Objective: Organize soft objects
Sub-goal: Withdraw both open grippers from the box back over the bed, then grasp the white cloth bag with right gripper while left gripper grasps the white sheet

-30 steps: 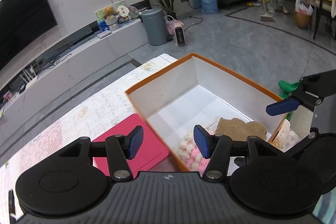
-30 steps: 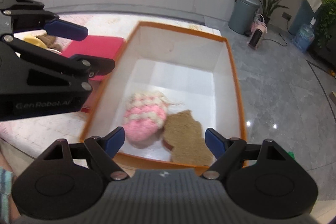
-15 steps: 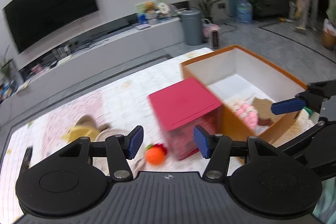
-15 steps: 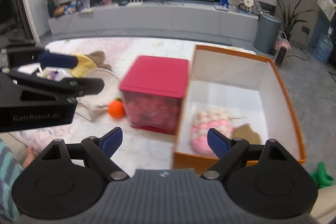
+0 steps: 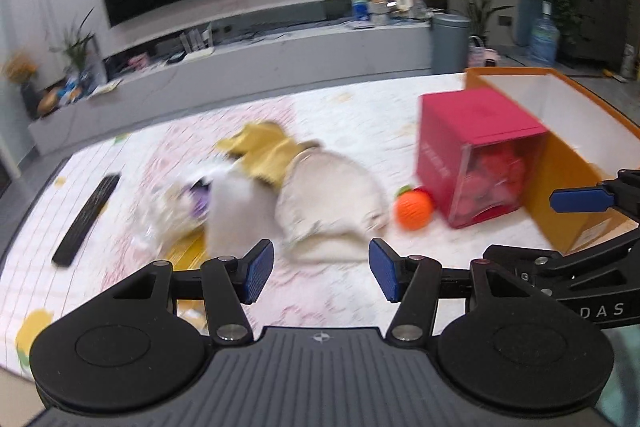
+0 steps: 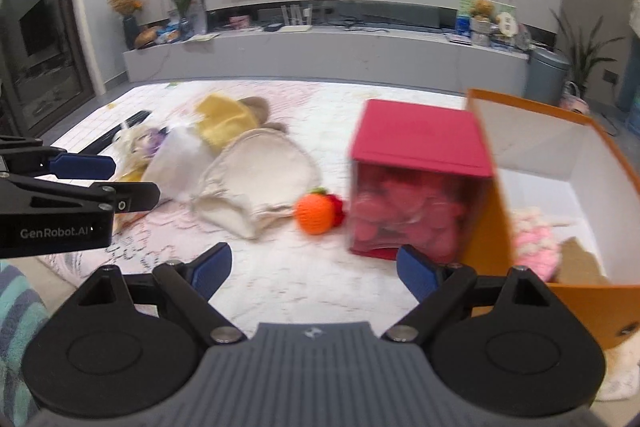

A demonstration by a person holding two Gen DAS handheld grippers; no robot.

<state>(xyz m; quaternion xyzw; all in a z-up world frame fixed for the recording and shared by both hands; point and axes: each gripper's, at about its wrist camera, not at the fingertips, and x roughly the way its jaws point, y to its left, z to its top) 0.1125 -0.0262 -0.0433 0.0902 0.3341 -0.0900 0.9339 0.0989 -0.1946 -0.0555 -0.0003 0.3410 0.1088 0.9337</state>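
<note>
Soft things lie scattered on the pale patterned mat: a cream cloth cap (image 5: 328,203) (image 6: 256,179), a yellow plush (image 5: 264,151) (image 6: 222,119), a white fabric piece (image 5: 230,207) and an orange knitted ball (image 5: 414,209) (image 6: 316,213). The orange storage box (image 5: 560,163) (image 6: 488,227) at the right holds a pink crochet piece (image 6: 534,243) and a brown flat toy (image 6: 580,259). My left gripper (image 5: 322,269) hangs open just short of the cream cap, holding nothing. My right gripper (image 6: 314,267) stands wide open and empty, in front of the ball and the red box.
A red box with a clear front (image 5: 476,147) (image 6: 420,147) stands against the orange box. A black remote (image 5: 88,219) lies at the mat's left. A purple toy in crinkly plastic (image 5: 196,203) sits by the white fabric. A striped sleeve (image 6: 16,311) shows at lower left.
Both grippers have swung left, away from the orange box and toward the scattered soft things. The right jaws have spread a little wider. Neither holds anything.
</note>
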